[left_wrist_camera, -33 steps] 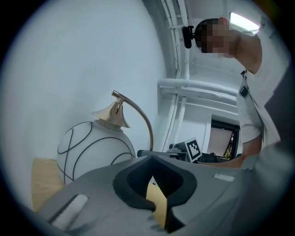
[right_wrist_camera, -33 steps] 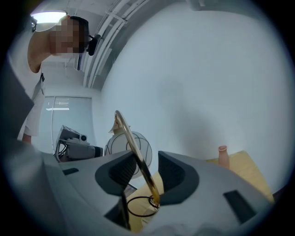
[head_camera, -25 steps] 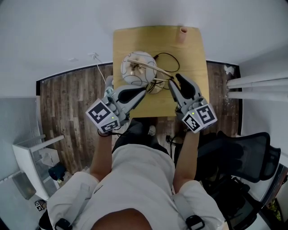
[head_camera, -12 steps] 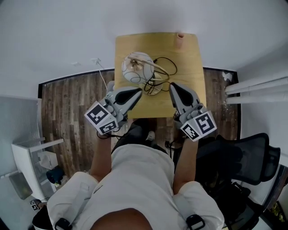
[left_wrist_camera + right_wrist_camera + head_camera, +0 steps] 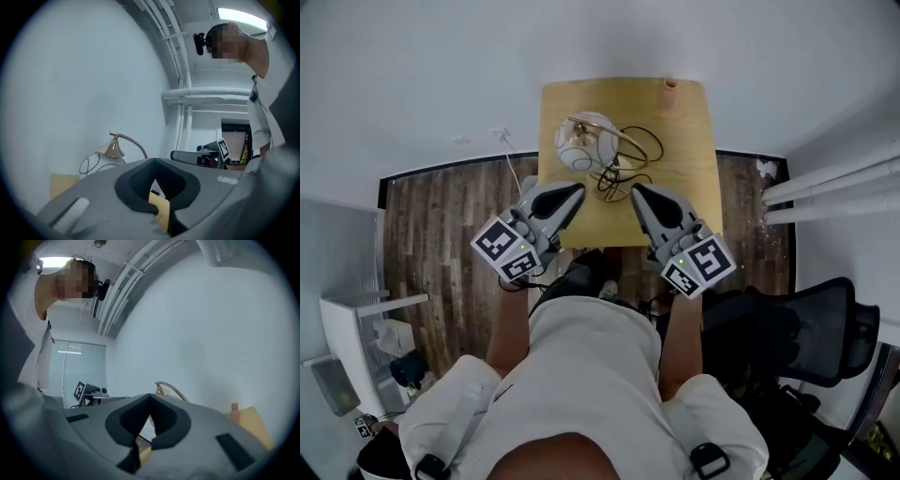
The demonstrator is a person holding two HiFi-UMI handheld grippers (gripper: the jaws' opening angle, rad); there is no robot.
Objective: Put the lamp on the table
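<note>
Both your left gripper (image 5: 570, 194) and right gripper (image 5: 641, 194) are closed, empty. The lamp (image 5: 584, 147) sits on the table (image 5: 694, 169) just ahead, nearer your left; its length seems to run rightward.

Grey two-jaw right gripper (image 5: 150, 395), jaws together with nothing between them
Just beyond its tips rises the curved brass arm of a lamp (image 5: 169, 387); at the far right a small pink vase (image 5: 234, 412) stands on the pale wooden table (image 5: 257, 426).

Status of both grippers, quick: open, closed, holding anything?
Left gripper: closed, empty.
Right gripper: closed, empty.
Lamp sits on the table, untouched by either.
</note>
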